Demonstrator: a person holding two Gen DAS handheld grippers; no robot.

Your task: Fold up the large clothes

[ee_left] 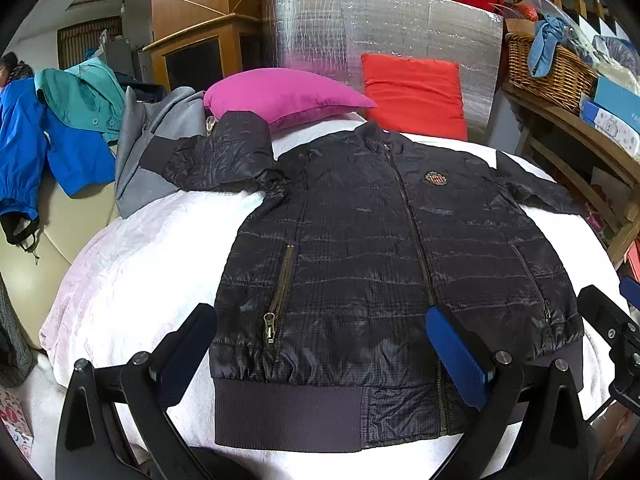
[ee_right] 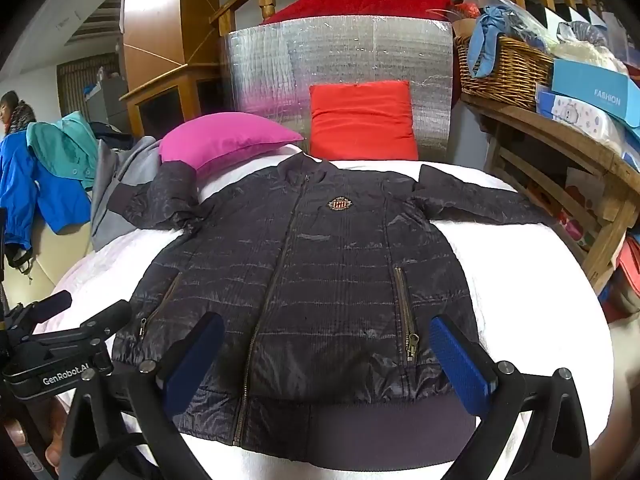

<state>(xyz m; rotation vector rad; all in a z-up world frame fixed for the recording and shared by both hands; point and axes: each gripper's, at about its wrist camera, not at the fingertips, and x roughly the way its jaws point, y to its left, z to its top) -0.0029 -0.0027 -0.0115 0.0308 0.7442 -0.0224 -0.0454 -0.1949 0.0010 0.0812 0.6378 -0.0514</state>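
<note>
Black quilted jacket [ee_left: 360, 240] lies front-up and zipped on the white bed cover [ee_left: 140, 248], collar toward the far edge by the magenta pillow [ee_left: 280, 96] and red pillow [ee_left: 416, 92], ribbed hem at the near edge. Both sleeves are spread out toward the side edges; the one at the left edge partly rests on a grey garment [ee_left: 140, 152].

Left gripper [ee_left: 320, 356] hovers over the hem with its jaws spread as wide as they go, nothing between the pads. Right gripper [ee_right: 328, 364] is likewise over the hem, jaws fully apart, holding nothing. No fold made yet.

Likely step: start the first fold. Judgement: best to go for a sleeve cuff or shoulder seam, pinch the shell and lining together, and bring the sleeve across the chest flat. The fabric looks slick and puffy, so a shallow pinch may slip; bite deep. Keep the hem aligned with the near edge.

Writing: "GenRobot.AI" on the left gripper's body [ee_right: 66, 376] in the right wrist view; "FASHION" on a blue box [ee_right: 596, 88] on the wooden shelf. Chest badge [ee_right: 343, 203] lettering is too small to read.
</note>
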